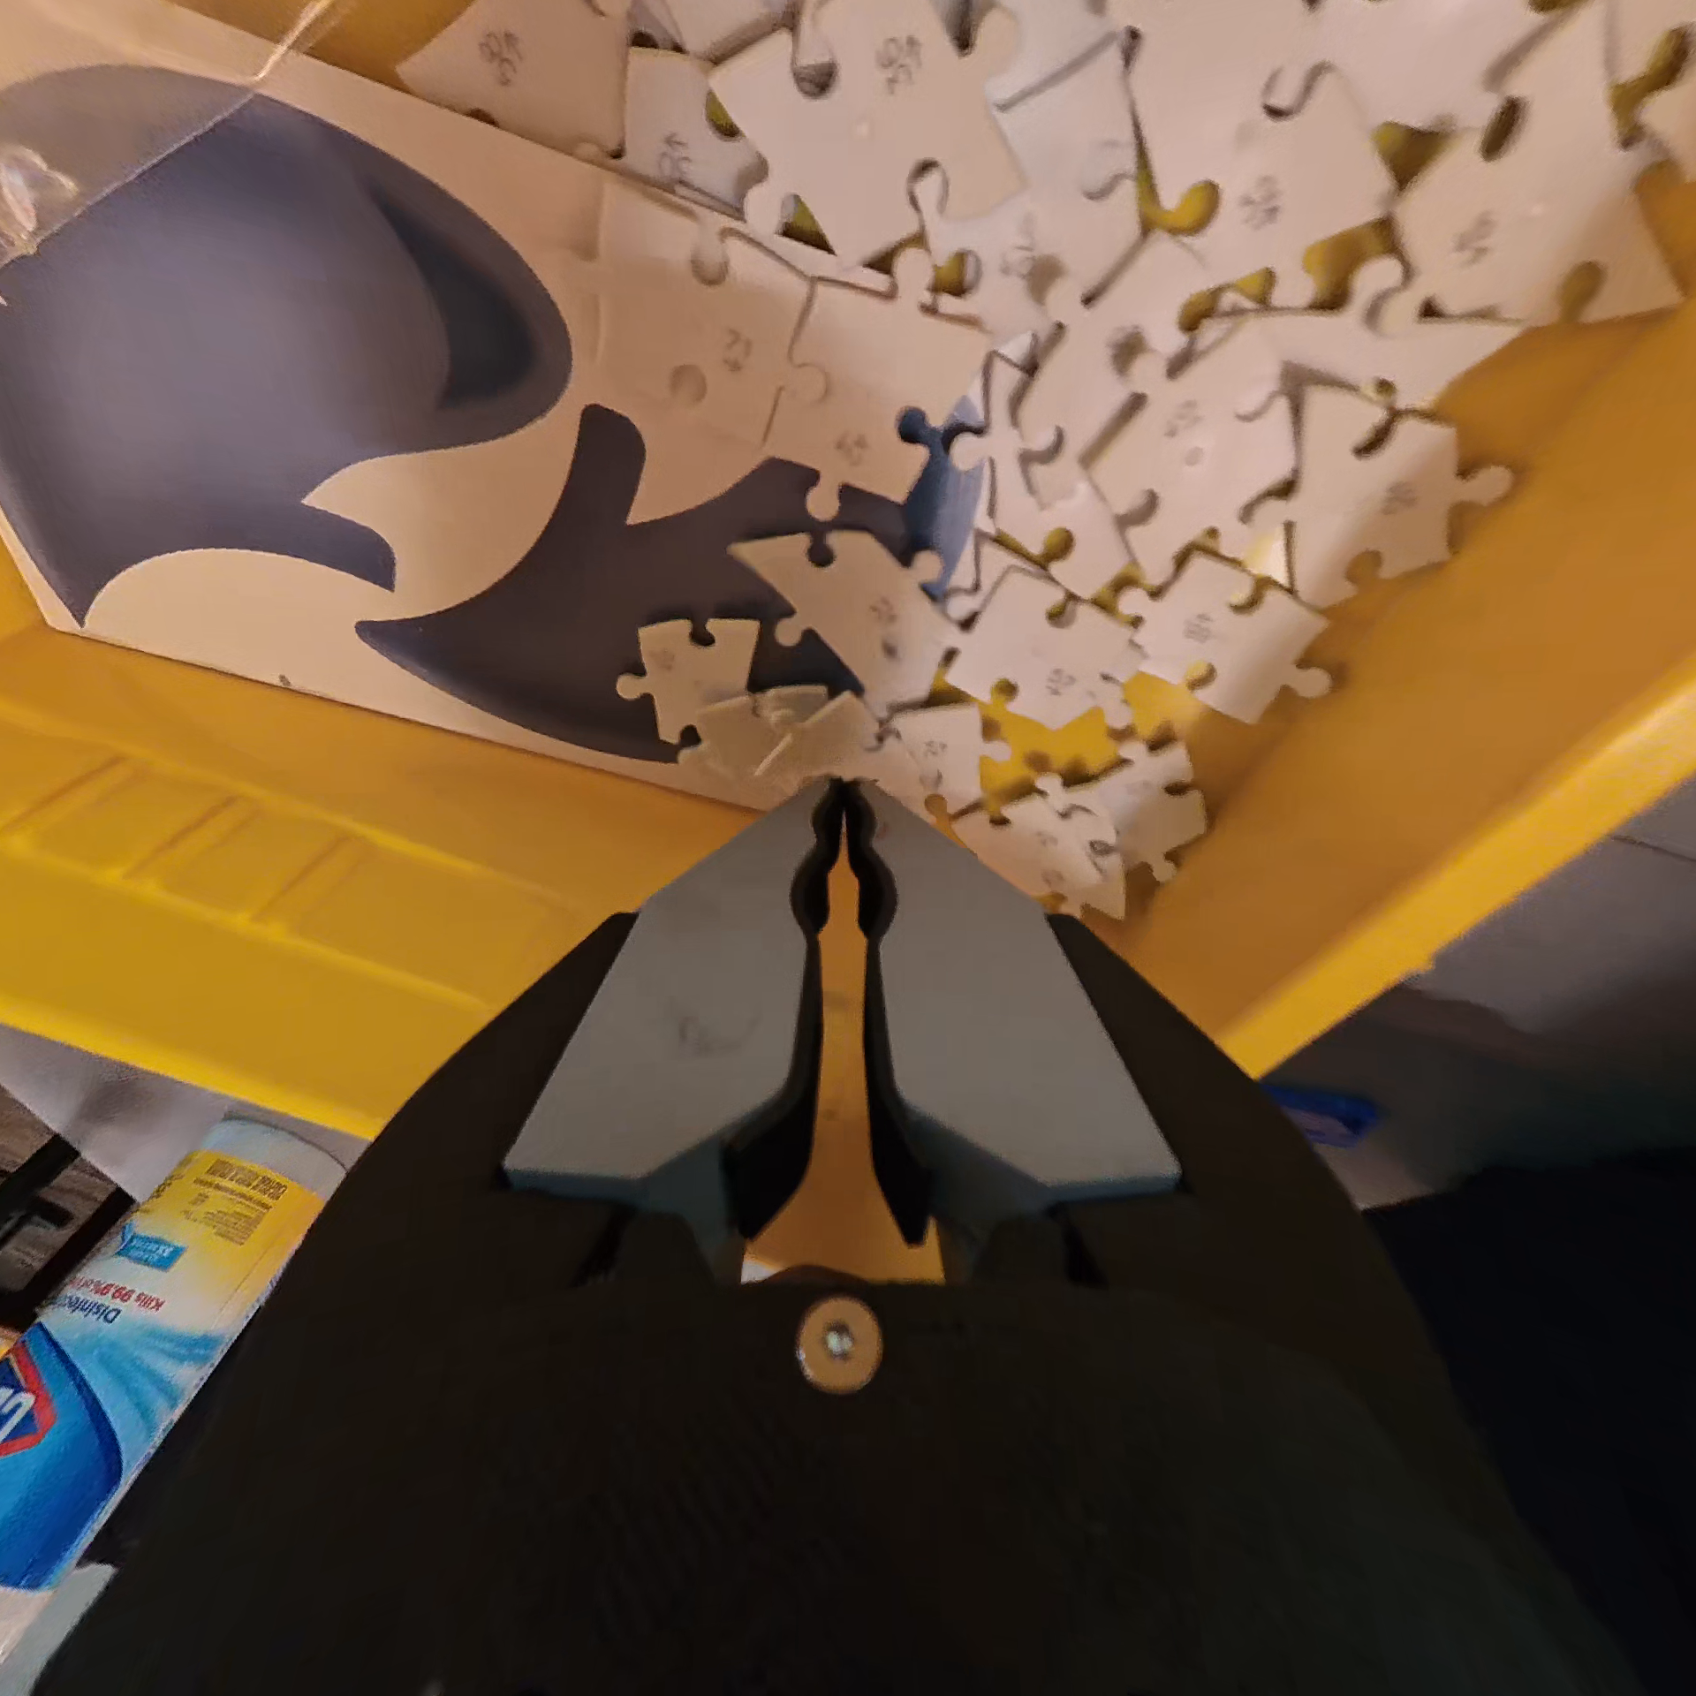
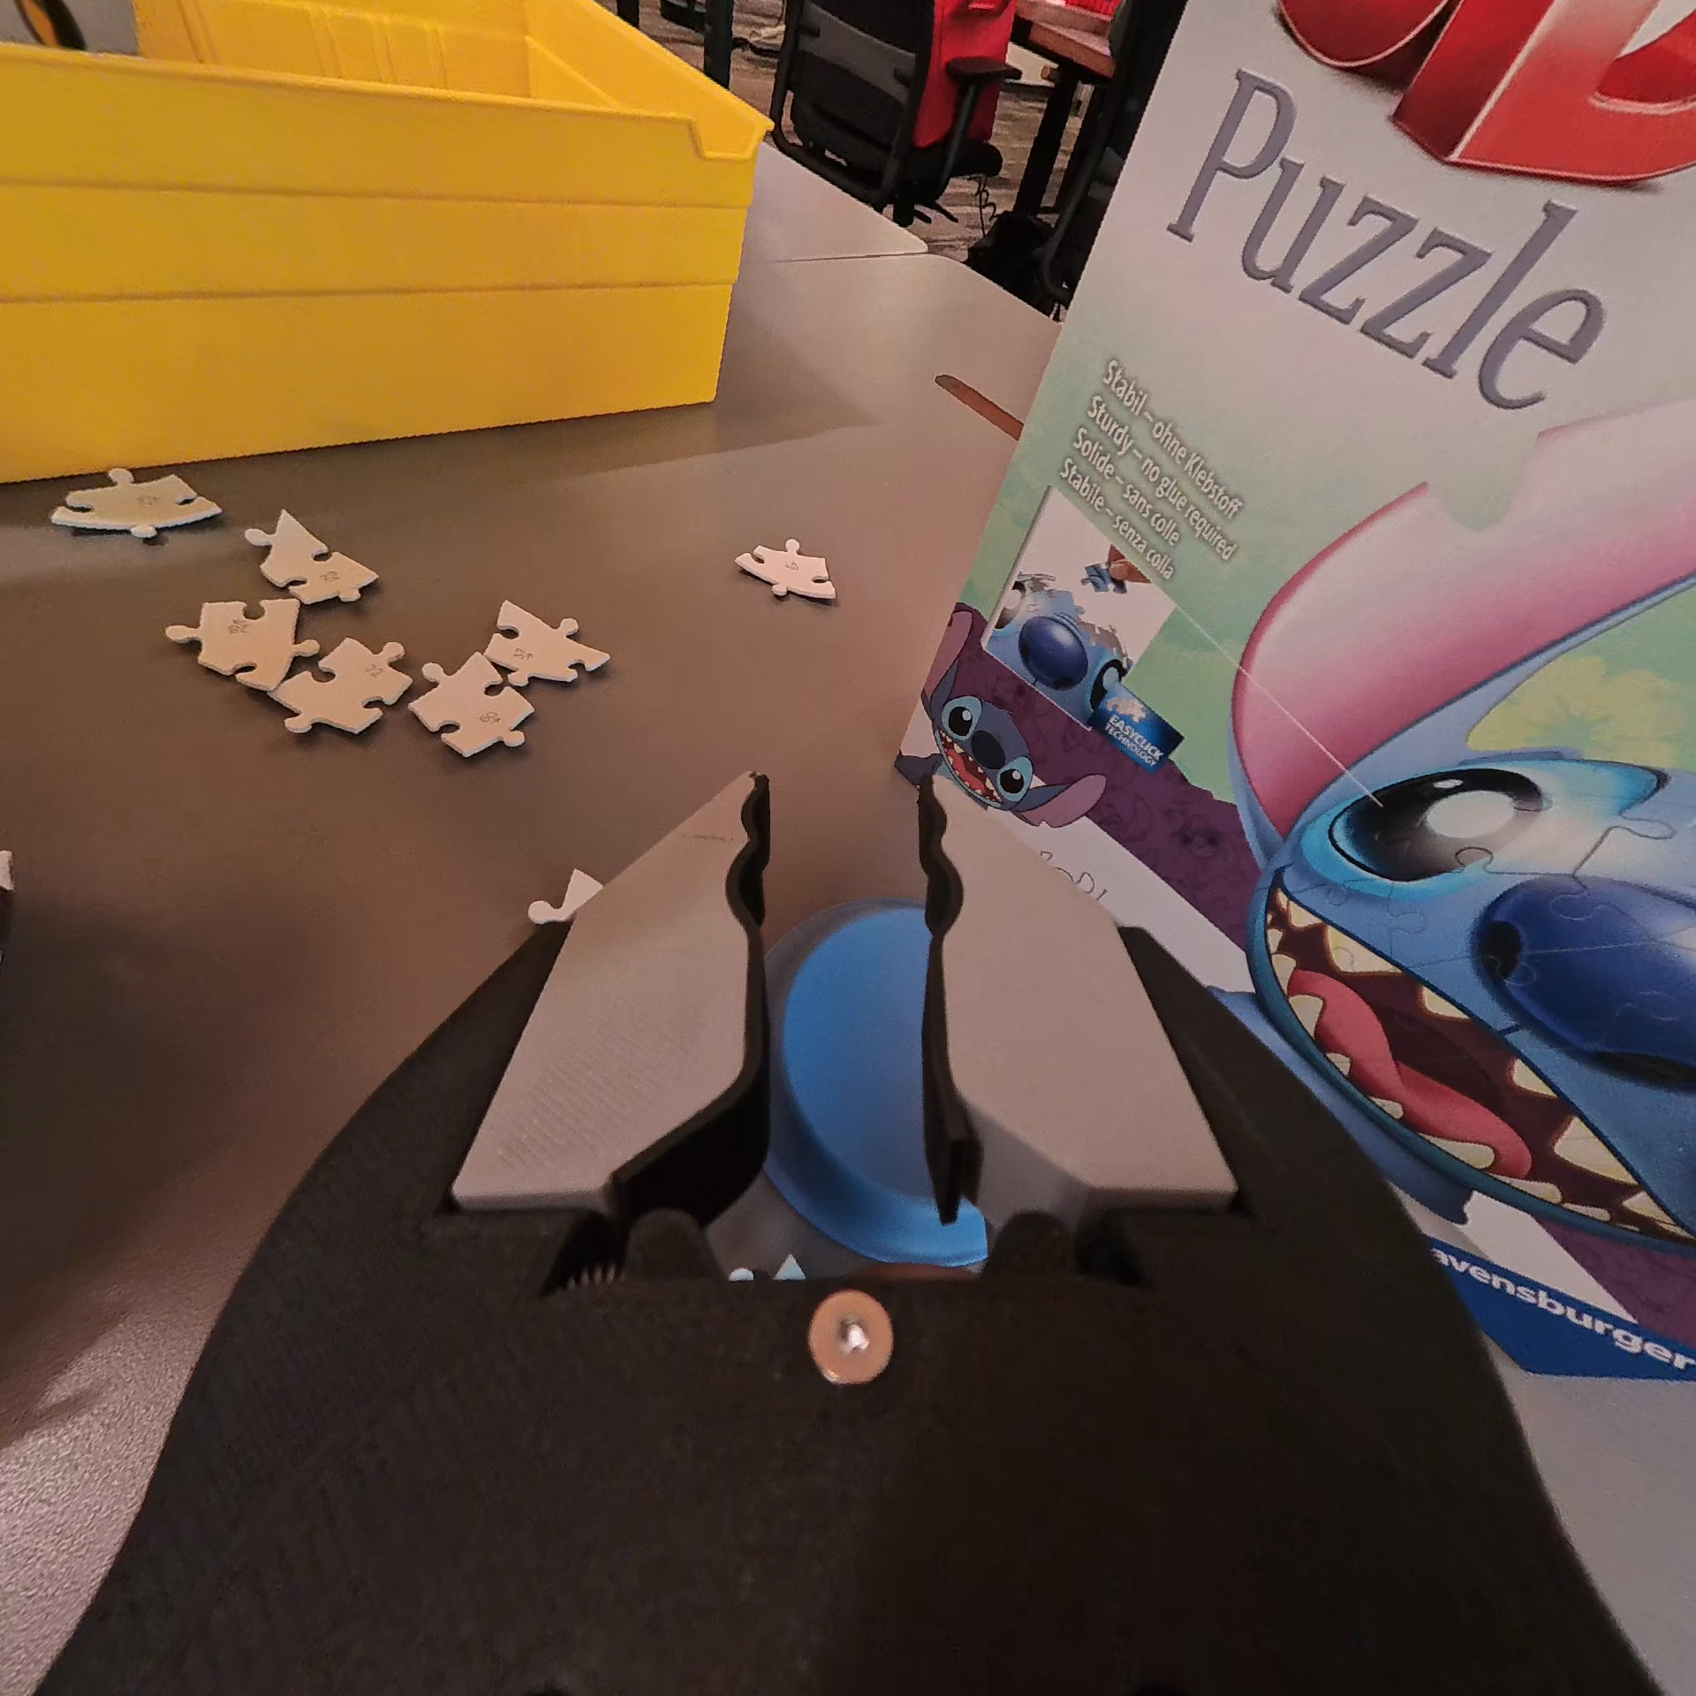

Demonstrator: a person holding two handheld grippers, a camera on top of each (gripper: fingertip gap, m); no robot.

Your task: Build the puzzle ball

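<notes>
Meanwhile, left gripper [image 1: 840,787]: fingers pinched on a thin, light puzzle piece [image 1: 780,734] edge.
Right gripper [image 2: 840,798]: fingers apart, empty.

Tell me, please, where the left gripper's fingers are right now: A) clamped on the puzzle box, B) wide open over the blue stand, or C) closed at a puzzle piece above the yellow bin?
C: the left gripper has its fingers pressed together at a pale puzzle piece over the yellow bin.

The right gripper [image 2: 840,794] hung parted over a round blue plastic stand [image 2: 849,1083]. Loose white puzzle pieces [image 2: 349,684] lay on the grey tabletop [image 2: 275,918] near a yellow plastic bin [image 2: 367,275]. An illustrated cardboard puzzle box [image 2: 1377,642] stood alongside.
</notes>
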